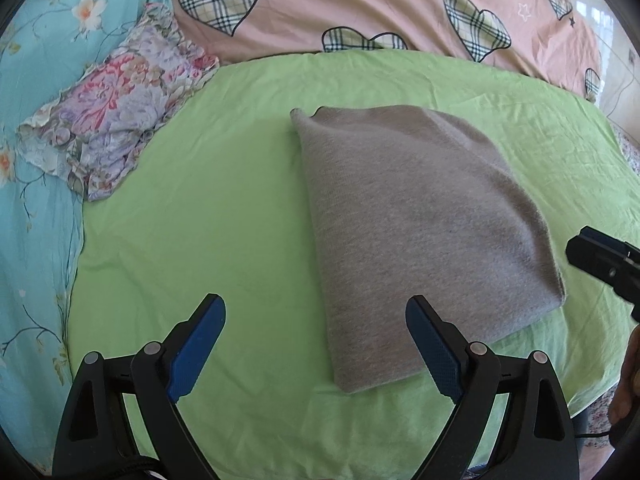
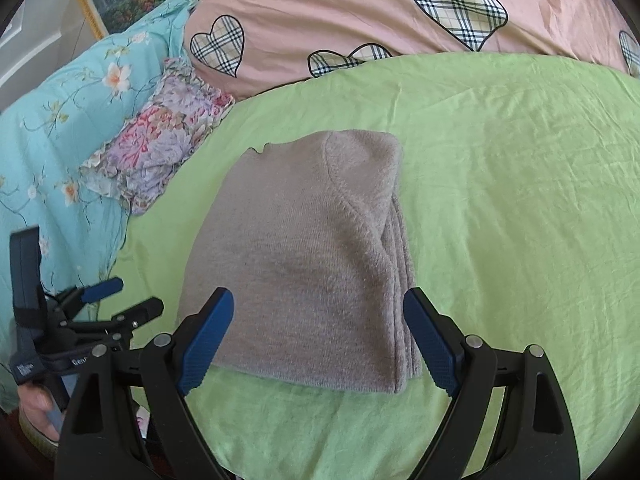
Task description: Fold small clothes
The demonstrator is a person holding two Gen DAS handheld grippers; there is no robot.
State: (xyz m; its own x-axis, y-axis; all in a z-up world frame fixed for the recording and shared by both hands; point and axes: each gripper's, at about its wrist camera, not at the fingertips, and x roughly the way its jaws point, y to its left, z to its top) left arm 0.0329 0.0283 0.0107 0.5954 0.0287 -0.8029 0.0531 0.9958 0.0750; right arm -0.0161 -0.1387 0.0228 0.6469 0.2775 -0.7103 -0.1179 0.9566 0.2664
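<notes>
Left gripper (image 1: pixel 316 344): jaws spread wide, blue pads (image 1: pixel 200 344) clamping nothing, hovering above the green sheet (image 1: pixel 224 208). Right gripper (image 2: pixel 318 336): likewise spread wide and empty, its pads framing the near edge of the grey knit garment (image 2: pixel 304 264).

From the left gripper, garment (image 1: pixel 416 232) lying toward one o'clock, near corner just beyond the right-hand pad, the bulk running away up and to the right. From the right gripper, dead ahead at twelve o'clock, near edge apparently right beneath the fingertips. Judged nearer: the right gripper, and squarer to the cloth; the left stands off over bare sheet at the garment's left flank, seen from the right wrist at about eight o'clock (image 2: pixel 120 300).

Garment already folded into a compact, roughly rectangular packet, resting flat on the green sheet near its middle. Long axis running near-to-far, leaning slightly toward eleven o'clock in the left view. Stacked layers showing along the right-hand side, a curved seam crossing the top face toward the far right corner, a small notch at the far left corner.

Further out: flowered cloth (image 1: pixel 120 108) at ten o'clock, well apart from the garment; turquoise floral bedding (image 1: pixel 36 160) at nine; pink quilt with plaid hearts (image 1: pixel 360 4) at twelve.
</notes>
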